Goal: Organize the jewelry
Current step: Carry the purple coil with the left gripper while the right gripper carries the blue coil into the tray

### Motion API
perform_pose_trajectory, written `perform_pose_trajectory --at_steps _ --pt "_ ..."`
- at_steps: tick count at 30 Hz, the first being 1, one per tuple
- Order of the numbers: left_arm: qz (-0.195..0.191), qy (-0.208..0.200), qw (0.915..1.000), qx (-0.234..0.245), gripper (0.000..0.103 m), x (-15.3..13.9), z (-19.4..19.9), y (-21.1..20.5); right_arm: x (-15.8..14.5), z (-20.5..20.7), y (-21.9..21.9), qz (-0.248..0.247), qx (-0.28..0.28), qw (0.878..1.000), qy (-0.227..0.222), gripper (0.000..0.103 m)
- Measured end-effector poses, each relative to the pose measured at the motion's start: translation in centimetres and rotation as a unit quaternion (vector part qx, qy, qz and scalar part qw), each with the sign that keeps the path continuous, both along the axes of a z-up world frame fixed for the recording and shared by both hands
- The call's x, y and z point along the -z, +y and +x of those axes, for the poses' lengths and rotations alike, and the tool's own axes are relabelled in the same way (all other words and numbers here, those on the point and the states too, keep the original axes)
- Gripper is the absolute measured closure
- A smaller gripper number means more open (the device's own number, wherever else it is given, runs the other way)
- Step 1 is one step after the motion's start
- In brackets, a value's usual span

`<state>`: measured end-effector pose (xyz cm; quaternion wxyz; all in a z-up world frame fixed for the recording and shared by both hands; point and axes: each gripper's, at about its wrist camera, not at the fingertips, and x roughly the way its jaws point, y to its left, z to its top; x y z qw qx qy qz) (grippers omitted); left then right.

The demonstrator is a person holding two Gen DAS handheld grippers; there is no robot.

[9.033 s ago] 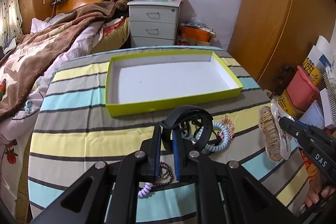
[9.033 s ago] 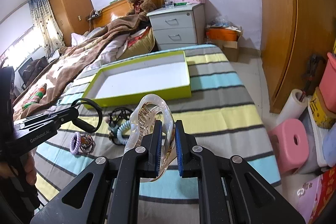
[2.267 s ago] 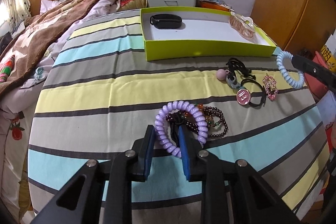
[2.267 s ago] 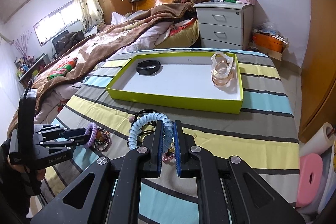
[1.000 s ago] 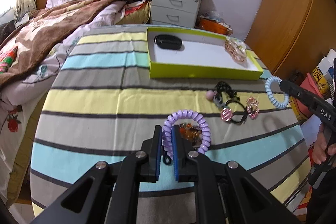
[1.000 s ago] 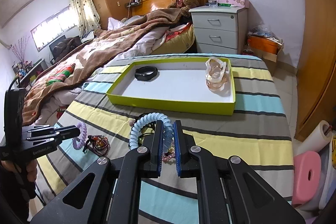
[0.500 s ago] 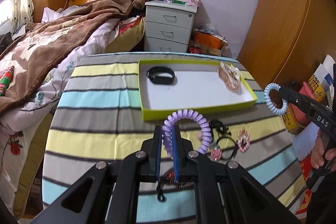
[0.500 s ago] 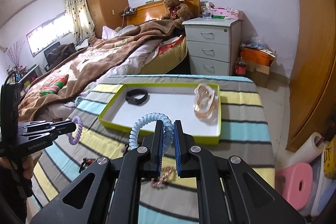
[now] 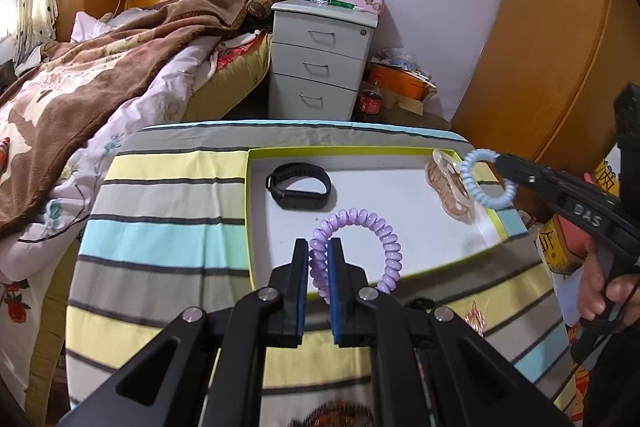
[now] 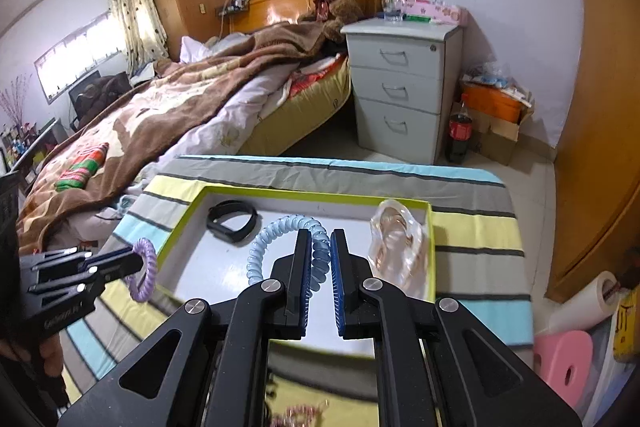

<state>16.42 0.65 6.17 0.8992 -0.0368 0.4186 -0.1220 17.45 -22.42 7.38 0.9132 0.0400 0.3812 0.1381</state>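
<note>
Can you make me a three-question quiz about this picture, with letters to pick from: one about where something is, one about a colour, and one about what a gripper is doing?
1. Where is the black wristband?
A. Inside the green tray
B. On the bed
C. On the grey drawers

2. What colour is the spiral hair tie in the left gripper?
A. Red
B. Purple
C. Black

3. What is the right gripper doing?
A. Standing wide open with nothing in it
B. Pinching the clear hair claw
C. Shut on a light blue spiral hair tie

Answers:
1. A, the band lies on the tray's white floor, near its far left corner.
2. B, the coils between the blue pads are lilac purple.
3. C, the blue coil is squeezed between its pads, above the tray; the clear hair claw lies apart in the tray.
</note>
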Motion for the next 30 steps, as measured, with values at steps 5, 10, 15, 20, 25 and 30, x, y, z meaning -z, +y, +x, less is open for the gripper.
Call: perform_pose_trajectory --at_steps 5,10,15,20,25,30 --pt "0.004 0.014 0.9999 -0.003 0.093 1.3 2.0 -0.5 2.3 3.6 1.0 -0.001 0.0 0.999 0.034 0.093" --pt "0.013 0.036 0.9992 -0.008 0.093 2.8 4.2 -1.0 4.4 6.2 1.7 -0.006 0.001 0.998 0.058 0.093" --pt "0.02 0.048 0.9986 -0.013 0.093 4.2 5.7 -1.0 5.9 8.2 2.5 -0.015 -0.002 0.996 0.083 0.093" --pt "0.021 0.064 0.9976 -0.018 0.093 5.3 6.5 -1.0 6.6 9.1 2.9 -0.019 -0.006 0.996 0.091 0.093" --pt "0.022 0.07 0.9971 -0.019 0.093 5.8 6.6 -1.2 7.2 9.5 3.4 -0.036 -0.007 0.995 0.098 0.093" --pt "0.022 0.074 0.9968 -0.021 0.093 6.0 6.8 -1.1 7.6 9.8 3.6 -0.042 -0.005 0.994 0.103 0.093"
